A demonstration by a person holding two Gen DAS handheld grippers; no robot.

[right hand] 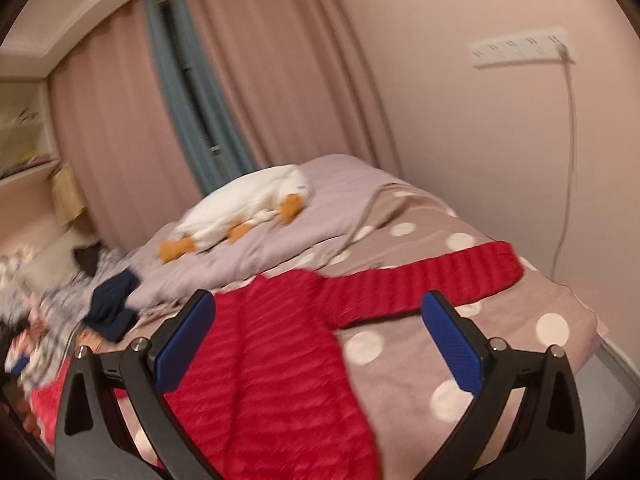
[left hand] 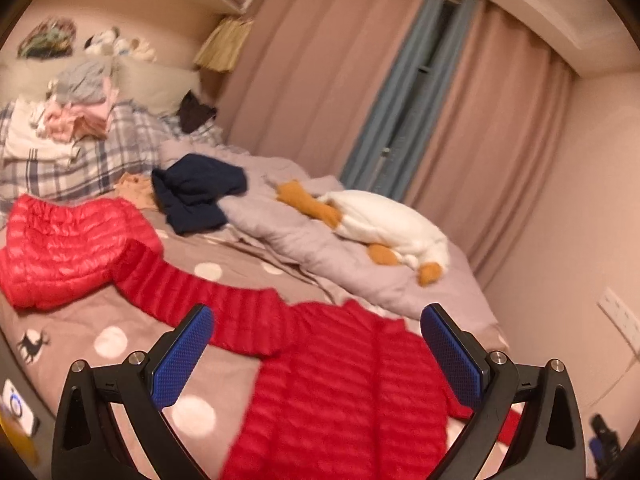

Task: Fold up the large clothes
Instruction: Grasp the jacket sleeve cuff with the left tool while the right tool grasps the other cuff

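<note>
A red quilted puffer jacket [left hand: 340, 384] lies spread on the polka-dot bed sheet [left hand: 120, 328]. Its left sleeve [left hand: 192, 292] runs out toward a second red puffer piece [left hand: 68, 248] bunched at the left. In the right wrist view the jacket body [right hand: 272, 364] lies below me and its other sleeve [right hand: 432, 280] stretches right toward the bed edge. My left gripper [left hand: 316, 356] hangs open above the jacket body, holding nothing. My right gripper [right hand: 318, 344] is open too, hovering over the jacket where body and sleeve meet.
A navy garment [left hand: 200, 192] and a white plush goose [left hand: 384, 228] lie on a lilac duvet [left hand: 320, 256] behind the jacket. Folded clothes [left hand: 72, 120] are stacked on a plaid pillow at far left. Pink curtains and a wall with a power strip [right hand: 520, 50] bound the bed.
</note>
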